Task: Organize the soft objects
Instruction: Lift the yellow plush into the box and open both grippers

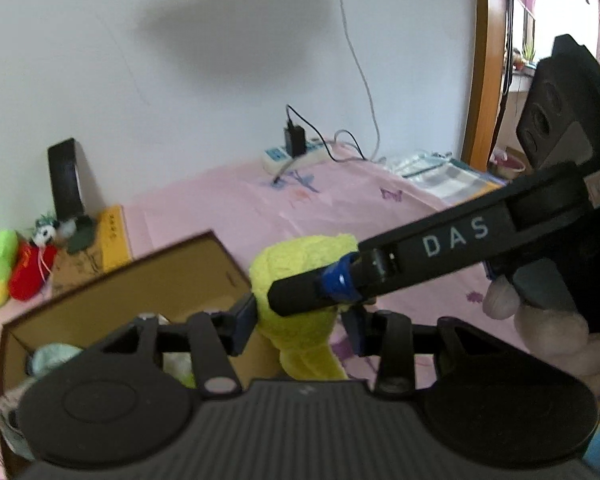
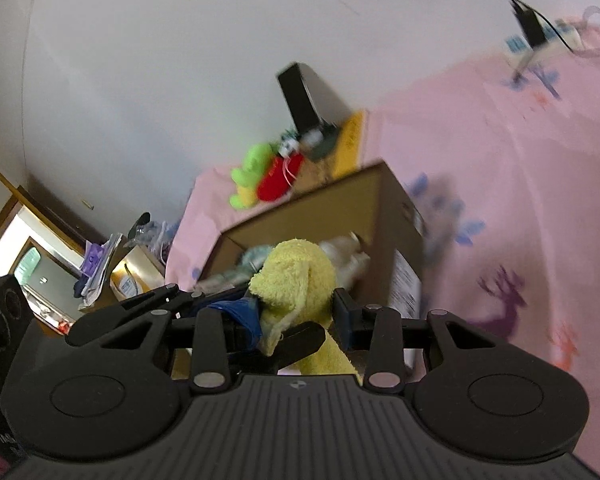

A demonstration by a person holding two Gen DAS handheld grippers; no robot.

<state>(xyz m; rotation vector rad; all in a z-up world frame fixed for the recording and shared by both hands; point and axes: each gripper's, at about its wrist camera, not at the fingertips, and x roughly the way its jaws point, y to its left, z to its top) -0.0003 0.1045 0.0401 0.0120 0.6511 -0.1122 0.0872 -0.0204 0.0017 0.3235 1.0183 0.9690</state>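
Observation:
A yellow plush toy (image 1: pixel 300 280) hangs over the pink sheet, right beside an open cardboard box (image 1: pixel 172 276). My left gripper (image 1: pixel 304 322) is shut on its lower body. My right gripper (image 1: pixel 300 294) reaches in from the right and clamps the same toy higher up. In the right wrist view the yellow plush toy (image 2: pixel 296 280) sits between the right gripper (image 2: pixel 296 316) pads, with a left gripper finger (image 2: pixel 300 338) crossing below. The cardboard box (image 2: pixel 380 204) holds several pale soft toys. Green and red plush toys (image 1: pixel 8 272) and a small panda (image 1: pixel 44 234) lie by the wall.
A pink bed sheet (image 1: pixel 340 208) covers the surface. A power strip with a charger (image 1: pixel 294 148) and cables lies at the back. A black speaker (image 1: pixel 66 178) leans on the wall beside a yellow carton (image 1: pixel 114 232). Folded cloths (image 1: pixel 436 172) lie far right. A person's fingers (image 1: pixel 500 300) hold the right gripper.

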